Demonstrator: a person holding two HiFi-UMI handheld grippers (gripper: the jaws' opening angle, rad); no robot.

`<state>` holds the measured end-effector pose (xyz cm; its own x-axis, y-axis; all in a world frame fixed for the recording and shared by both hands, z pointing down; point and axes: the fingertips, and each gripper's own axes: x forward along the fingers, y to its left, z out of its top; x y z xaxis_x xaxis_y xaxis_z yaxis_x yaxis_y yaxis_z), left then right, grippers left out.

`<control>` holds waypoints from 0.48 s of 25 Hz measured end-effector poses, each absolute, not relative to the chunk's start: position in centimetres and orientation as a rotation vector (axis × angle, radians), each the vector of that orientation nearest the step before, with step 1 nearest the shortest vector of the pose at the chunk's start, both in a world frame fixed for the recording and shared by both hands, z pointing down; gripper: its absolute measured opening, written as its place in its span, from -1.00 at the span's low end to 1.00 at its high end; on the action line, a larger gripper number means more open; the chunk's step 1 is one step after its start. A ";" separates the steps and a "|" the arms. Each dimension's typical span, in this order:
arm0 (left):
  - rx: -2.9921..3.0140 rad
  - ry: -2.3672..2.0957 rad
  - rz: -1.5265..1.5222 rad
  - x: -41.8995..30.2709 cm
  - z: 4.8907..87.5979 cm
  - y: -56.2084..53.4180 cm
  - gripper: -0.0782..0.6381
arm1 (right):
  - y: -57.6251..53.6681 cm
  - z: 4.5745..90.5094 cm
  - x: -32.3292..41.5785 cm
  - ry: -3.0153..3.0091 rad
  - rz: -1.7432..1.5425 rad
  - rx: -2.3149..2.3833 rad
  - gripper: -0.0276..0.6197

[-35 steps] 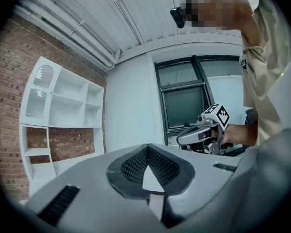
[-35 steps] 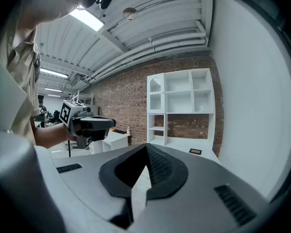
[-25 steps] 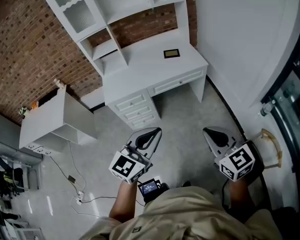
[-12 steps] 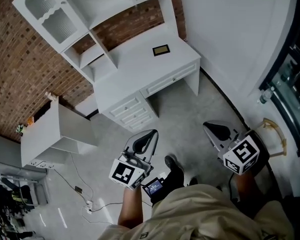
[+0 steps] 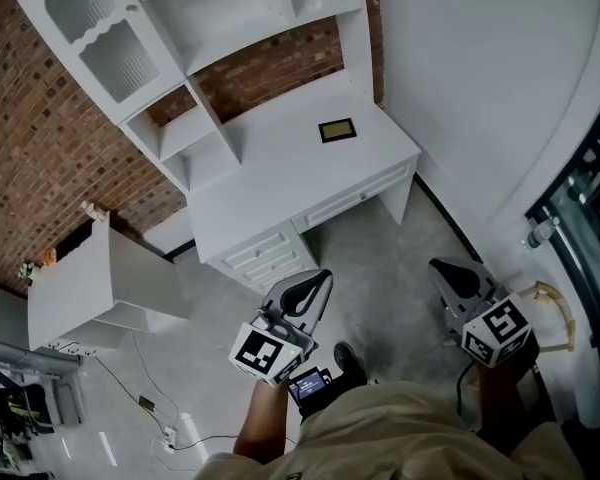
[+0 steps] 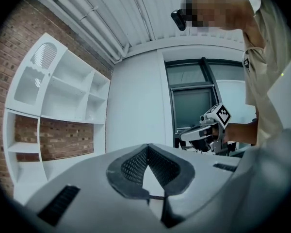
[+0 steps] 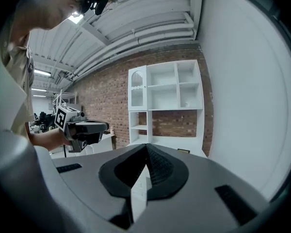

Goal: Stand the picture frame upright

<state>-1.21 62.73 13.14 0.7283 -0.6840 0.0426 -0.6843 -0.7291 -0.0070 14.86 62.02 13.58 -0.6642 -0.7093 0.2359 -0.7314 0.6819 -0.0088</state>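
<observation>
A small dark picture frame (image 5: 337, 130) with a gold border lies flat on the white desk (image 5: 280, 183), near its right end. In the right gripper view the picture frame (image 7: 183, 151) shows as a thin dark edge on the desktop. My left gripper (image 5: 312, 286) is shut and empty, held over the floor in front of the desk drawers. My right gripper (image 5: 450, 273) is shut and empty too, off to the right near the wall. Both are well short of the frame. Each gripper view shows the other gripper, the right one (image 6: 186, 136) and the left one (image 7: 99, 126).
A white hutch with open shelves (image 5: 195, 28) rises from the desk against a brick wall (image 5: 30, 138). A white cabinet (image 5: 100, 283) stands to the left, with cables (image 5: 145, 383) on the grey floor. A white wall (image 5: 480, 98) and dark window frame (image 5: 590, 208) bound the right side.
The view has shifted as the person steps toward the desk; the desk and frame sit slightly nearer. Both grippers stay shut and keep their places in front of the body.
</observation>
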 end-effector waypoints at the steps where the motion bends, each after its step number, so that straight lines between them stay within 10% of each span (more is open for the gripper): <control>1: 2.913 -1.145 0.074 -1.8 13.1 61.7 -0.76 | 61.0 13.4 14.3 -2.677 0.150 1.173 -0.91; 12: 2.966 -1.034 -0.018 -7.0 11.8 52.8 -0.76 | 52.9 12.5 8.1 -2.625 0.139 1.220 -0.91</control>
<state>-6.98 52.79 11.75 0.7833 -0.6215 -0.0105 -0.6215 -0.7834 0.0042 8.10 52.93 12.49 -0.6213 -0.7398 0.2582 -0.7629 0.6463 0.0162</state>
